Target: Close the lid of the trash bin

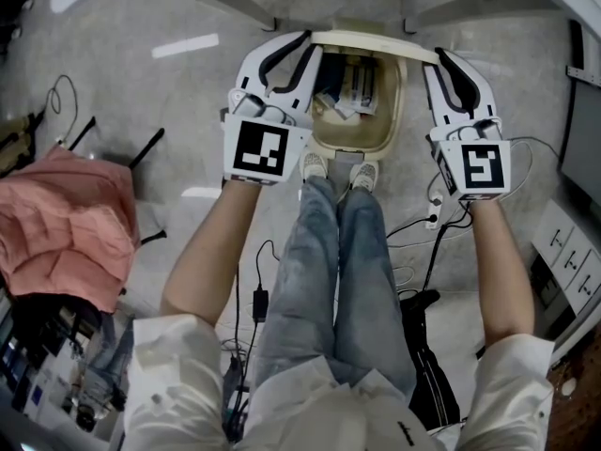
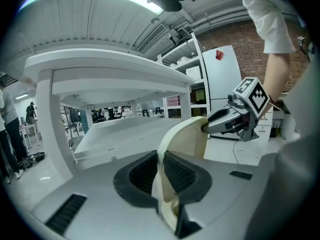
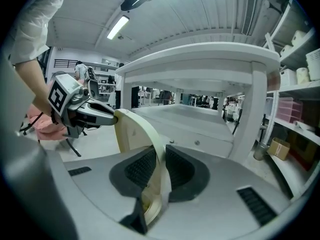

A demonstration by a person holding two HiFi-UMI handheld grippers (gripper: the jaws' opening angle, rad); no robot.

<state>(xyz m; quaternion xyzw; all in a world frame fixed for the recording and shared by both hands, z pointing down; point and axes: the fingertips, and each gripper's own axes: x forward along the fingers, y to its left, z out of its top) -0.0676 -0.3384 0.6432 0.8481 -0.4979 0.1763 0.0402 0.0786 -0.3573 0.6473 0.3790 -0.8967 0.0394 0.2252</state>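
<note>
Item: cream trash bin [image 1: 398, 101], stood on the floor [image 1: 141, 92] just in front of a white table [image 2: 105, 64]. The person's shoes [image 1: 315, 164] are set against its near rim, and packaging [image 1: 352, 87] is seen inside the open body. Lid [image 1: 376, 41]: raised upright at the bin's far edge, and seen edge-on from the head view as a thin cream band. Left gripper [image 1: 306, 43]: jaws nearly closed and clamped on the lid's left edge, the cream panel being pinched between the ribbed black pads [image 2: 180, 171]. Right gripper [image 1: 441, 58]: jaws likewise nearly closed and clamped on the lid's right edge, the panel being held between its pads [image 3: 142, 166]. Each gripper is seen in the other's view at the opposite end of the lid. Also noted: a pink cloth [image 1: 66, 224] at the left and cables [image 1: 423, 224] lying on the floor.
</note>
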